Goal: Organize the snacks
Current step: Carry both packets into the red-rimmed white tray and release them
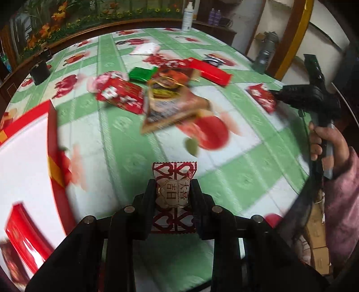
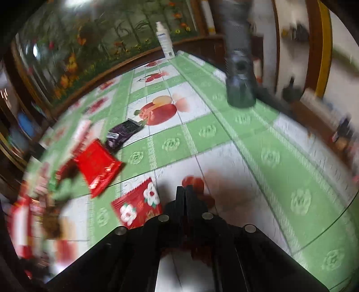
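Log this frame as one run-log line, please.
left gripper: shut on red-and-white candy | right gripper: shut, empty | table: snack packets scattered | red box: far left

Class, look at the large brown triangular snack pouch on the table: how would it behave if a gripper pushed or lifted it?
The brown triangular pouch looks like thin glossy film, so probably light and slippery. It lies flat, so unlikely to roll. Lifted by one corner, it would likely sag.

One white bottle [image 1: 187,16], one dark jar [image 2: 241,86] — one green packet [image 1: 143,73] (others blurred)
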A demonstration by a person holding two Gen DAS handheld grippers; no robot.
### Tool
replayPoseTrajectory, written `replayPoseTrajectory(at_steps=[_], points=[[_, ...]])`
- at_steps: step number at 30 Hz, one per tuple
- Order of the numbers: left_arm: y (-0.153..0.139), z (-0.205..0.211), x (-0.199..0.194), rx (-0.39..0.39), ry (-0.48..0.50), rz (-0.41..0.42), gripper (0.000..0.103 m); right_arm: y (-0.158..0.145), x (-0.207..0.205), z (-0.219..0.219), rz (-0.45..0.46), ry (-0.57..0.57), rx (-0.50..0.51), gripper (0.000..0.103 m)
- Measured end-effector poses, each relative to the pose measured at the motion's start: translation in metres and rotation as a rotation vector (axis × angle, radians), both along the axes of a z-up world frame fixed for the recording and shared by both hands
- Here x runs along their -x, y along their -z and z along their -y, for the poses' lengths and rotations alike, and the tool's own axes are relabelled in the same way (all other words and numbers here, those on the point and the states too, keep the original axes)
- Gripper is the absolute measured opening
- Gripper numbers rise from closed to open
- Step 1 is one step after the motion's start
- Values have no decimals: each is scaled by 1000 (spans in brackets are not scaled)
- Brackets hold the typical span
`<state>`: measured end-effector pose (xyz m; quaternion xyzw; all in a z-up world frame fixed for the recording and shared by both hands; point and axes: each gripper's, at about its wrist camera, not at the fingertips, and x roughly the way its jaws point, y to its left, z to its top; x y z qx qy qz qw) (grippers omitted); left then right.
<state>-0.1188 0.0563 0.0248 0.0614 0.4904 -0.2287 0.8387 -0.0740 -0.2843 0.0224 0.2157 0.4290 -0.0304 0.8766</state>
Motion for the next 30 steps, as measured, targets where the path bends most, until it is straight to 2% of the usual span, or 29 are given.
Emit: replayPoseTrajectory(at_steps=[3, 7, 10, 13, 16, 18, 19, 20, 21, 22, 23, 24, 28, 30], points=[[0, 8, 17, 37, 17, -3, 27, 4, 8, 9, 2, 3, -117, 2], [-1, 10, 25, 54, 12, 2, 27, 9, 8, 11, 12, -12, -210, 1], [-2, 2, 27, 84, -12, 2, 26, 11, 11, 11, 56, -27, -331, 1], [-4, -6, 29, 98, -35, 9, 26, 8, 15, 6, 94, -47, -386, 1], [-7, -14, 31, 125, -53, 14, 26, 10, 14, -3, 67, -69, -416, 1], [-6, -15, 31, 117, -63, 17, 26, 2, 16, -12, 58, -56, -321, 2], [-5, -16, 31, 110, -66, 19, 26, -5, 19, -17, 73, -43, -228, 8], [-5, -16, 30, 111, -67, 17, 26, -13, 21, -22, 100, -42, -151, 9], [-3, -17, 30, 114, -68, 13, 26, -18, 20, -28, 109, -63, -112, 13], [-2, -17, 30, 113, -69, 11, 26, -20, 17, -31, 96, -82, -108, 38], [1, -17, 29, 106, -70, 6, 26, -20, 13, -36, 74, -107, -106, 70], [1, -16, 30, 107, -69, 15, 26, -20, 12, -42, 59, -127, -84, 79], [1, -15, 30, 104, -61, 15, 26, -22, 6, -73, 55, -201, 107, 81], [1, -15, 30, 103, -57, 16, 26, -17, 0, -88, 10, -234, 188, 79]])
